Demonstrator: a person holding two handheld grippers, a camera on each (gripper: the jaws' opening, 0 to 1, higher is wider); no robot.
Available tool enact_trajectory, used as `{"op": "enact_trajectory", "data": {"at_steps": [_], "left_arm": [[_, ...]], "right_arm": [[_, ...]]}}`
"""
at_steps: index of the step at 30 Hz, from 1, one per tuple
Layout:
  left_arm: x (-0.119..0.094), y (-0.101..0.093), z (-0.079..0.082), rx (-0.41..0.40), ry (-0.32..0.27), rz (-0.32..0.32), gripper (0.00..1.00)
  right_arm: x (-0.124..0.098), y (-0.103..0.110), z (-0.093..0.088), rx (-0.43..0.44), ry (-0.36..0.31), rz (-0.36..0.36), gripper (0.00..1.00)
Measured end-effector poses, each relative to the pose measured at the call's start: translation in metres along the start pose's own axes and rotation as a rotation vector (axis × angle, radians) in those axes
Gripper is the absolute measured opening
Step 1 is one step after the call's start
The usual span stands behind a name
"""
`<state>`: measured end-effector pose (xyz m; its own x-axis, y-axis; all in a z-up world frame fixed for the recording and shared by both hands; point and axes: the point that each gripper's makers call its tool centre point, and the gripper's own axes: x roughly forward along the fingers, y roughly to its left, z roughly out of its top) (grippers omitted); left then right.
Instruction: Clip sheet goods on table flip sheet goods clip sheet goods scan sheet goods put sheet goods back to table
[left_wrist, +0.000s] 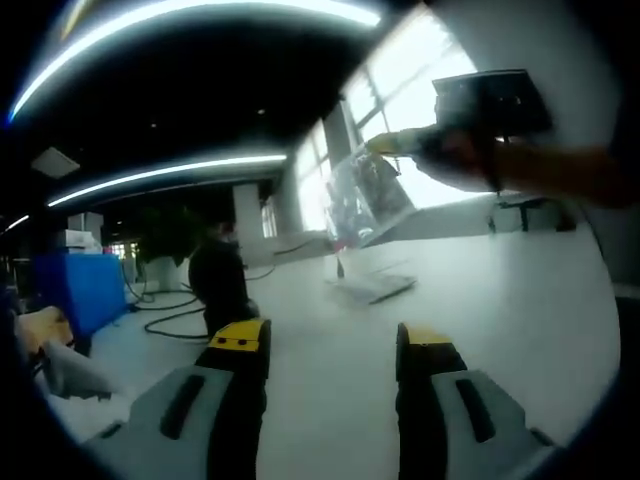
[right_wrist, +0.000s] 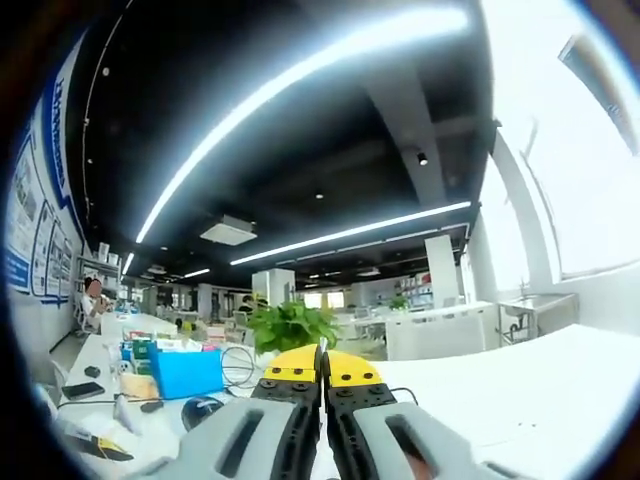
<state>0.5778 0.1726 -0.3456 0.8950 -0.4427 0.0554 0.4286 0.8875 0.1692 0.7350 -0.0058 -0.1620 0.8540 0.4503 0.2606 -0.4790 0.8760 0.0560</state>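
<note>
In the left gripper view, a clear sheet package (left_wrist: 365, 195) hangs tilted in the air above the white table (left_wrist: 500, 300). The right gripper (left_wrist: 386, 145), carried by a hand (left_wrist: 455, 160), comes in from the upper right and pinches the package's top corner. My left gripper (left_wrist: 330, 345) stands open low over the table with nothing between its yellow-tipped fingers (left_wrist: 240, 336). In the right gripper view the right gripper (right_wrist: 322, 368) has its jaws pressed together; the sheet itself is hidden there.
A flat sheet item (left_wrist: 375, 288) lies on the table under the raised package. A dark bag (left_wrist: 220, 280), cables and a blue box (left_wrist: 80, 285) stand to the left. The right gripper view shows a plant (right_wrist: 290, 325), a blue box (right_wrist: 185, 372) and a seated person (right_wrist: 92, 295).
</note>
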Motion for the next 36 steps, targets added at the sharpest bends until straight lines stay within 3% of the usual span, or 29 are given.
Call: {"op": "enact_trajectory", "data": {"at_steps": [23, 36], "left_arm": [[-0.001, 0.01, 0.0, -0.046, 0.0, 0.041, 0.43], [-0.001, 0.009, 0.001, -0.047, -0.009, 0.039, 0.43]], "right_arm": [[0.066, 0.031, -0.027, 0.011, 0.009, 0.019, 0.0], [0.078, 0.044, -0.028, 0.0, -0.005, 0.011, 0.0]]}}
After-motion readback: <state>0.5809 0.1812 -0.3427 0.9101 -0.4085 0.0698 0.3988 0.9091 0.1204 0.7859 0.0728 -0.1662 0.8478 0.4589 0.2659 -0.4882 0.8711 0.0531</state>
